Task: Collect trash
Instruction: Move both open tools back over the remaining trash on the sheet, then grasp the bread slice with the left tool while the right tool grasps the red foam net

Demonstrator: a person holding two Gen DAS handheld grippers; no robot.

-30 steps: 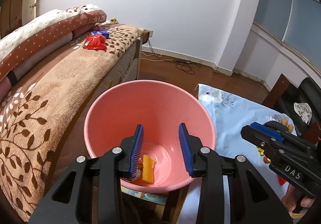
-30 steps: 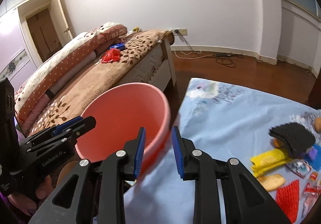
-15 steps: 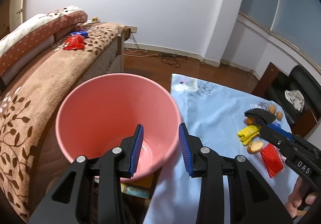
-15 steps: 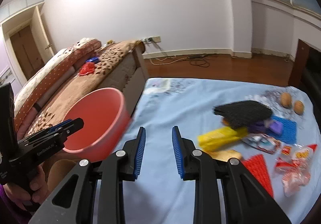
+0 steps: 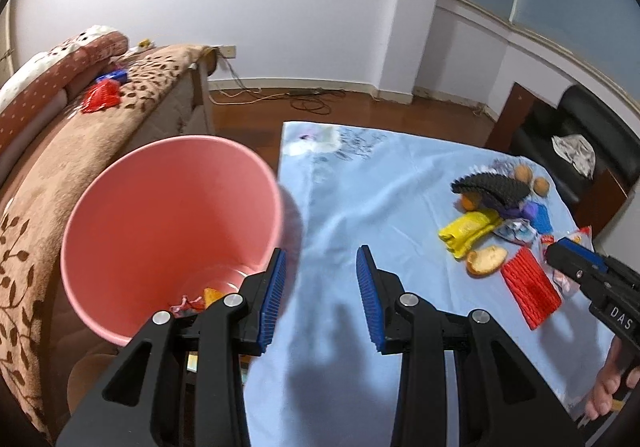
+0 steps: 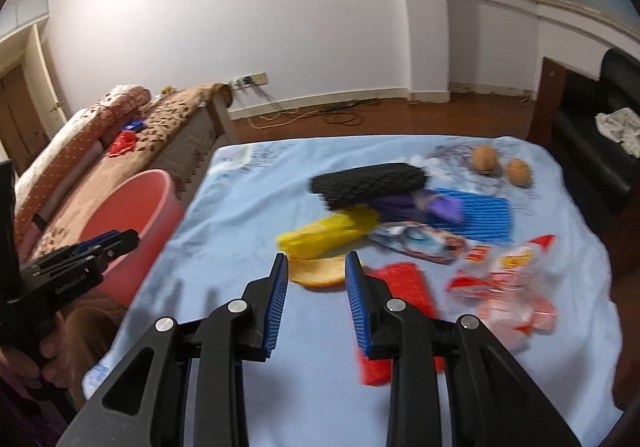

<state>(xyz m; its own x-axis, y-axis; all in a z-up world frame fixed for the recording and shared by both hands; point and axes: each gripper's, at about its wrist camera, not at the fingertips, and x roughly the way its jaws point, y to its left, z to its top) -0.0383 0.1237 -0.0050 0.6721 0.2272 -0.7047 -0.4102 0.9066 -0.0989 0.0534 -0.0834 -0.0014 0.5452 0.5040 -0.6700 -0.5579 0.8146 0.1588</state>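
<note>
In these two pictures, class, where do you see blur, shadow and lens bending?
Right wrist view: the wrappers on the blue cloth are smeared by motion. Left wrist view: sharper, with a dark shadow on the cloth near the pink bucket. Both views: fisheye bends the walls, corners black.

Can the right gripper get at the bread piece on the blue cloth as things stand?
Probably yes: the right gripper points at the bread piece with open, empty jaws, and nothing lies over it.

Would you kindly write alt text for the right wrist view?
The open right gripper points at scattered trash on a light blue cloth: a bread slice, a yellow wrapper and red netting. At left, a pink bucket stands beside the left gripper.
</note>
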